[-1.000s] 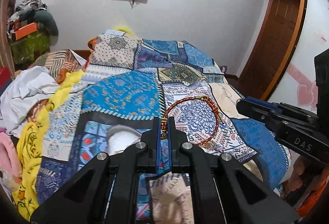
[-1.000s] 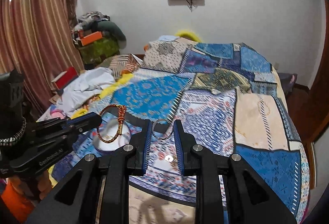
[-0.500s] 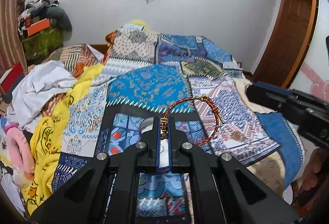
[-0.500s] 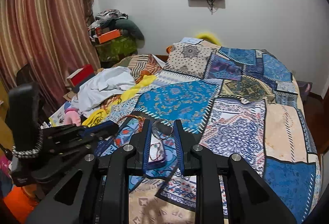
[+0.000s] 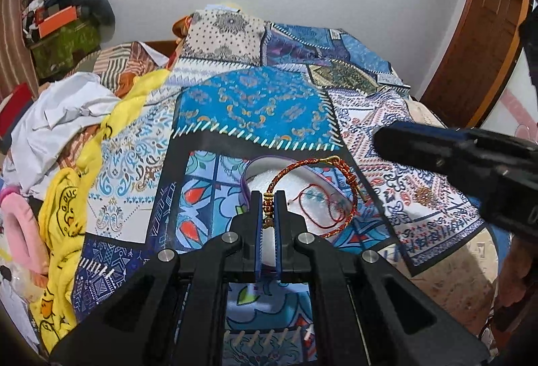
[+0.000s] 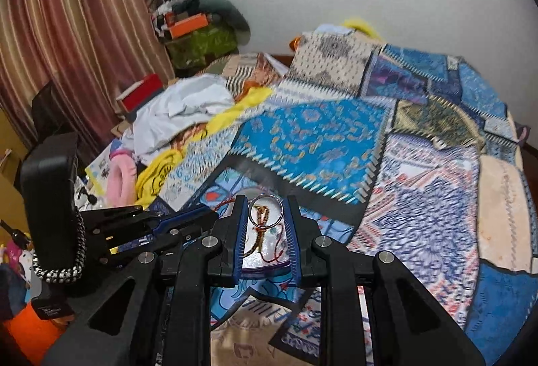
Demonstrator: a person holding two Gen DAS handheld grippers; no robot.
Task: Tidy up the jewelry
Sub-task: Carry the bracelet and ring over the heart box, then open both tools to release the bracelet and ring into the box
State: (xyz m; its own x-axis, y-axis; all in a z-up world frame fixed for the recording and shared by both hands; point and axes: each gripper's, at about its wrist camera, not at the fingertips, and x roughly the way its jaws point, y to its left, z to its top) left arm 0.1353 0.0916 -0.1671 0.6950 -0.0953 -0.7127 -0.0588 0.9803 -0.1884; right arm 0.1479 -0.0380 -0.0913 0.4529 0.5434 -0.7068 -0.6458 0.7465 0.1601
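My left gripper (image 5: 268, 202) is shut on a red and gold braided bracelet (image 5: 349, 179) and holds it just above a white round container with a purple rim (image 5: 285, 176) on the patchwork bedspread. A thin red cord bracelet (image 5: 317, 203) lies inside the container. My right gripper (image 6: 265, 214) is shut on a silver ring (image 6: 274, 199) and hovers over the same container (image 6: 269, 251). The braided bracelet (image 6: 261, 224) hangs behind the ring in the right wrist view. The left gripper's fingers (image 6: 188, 218) reach in from the left there.
The patchwork bedspread (image 5: 255, 107) covers the bed. White and yellow clothes (image 5: 67, 117) and a pink ring-shaped item (image 5: 20, 224) lie piled at the left. A striped curtain (image 6: 67, 29) hangs at left, a wooden door (image 5: 477, 39) at right.
Both grippers have moved down and closer to the white container, each keeping its piece. The thin red cord in the container has come into view.
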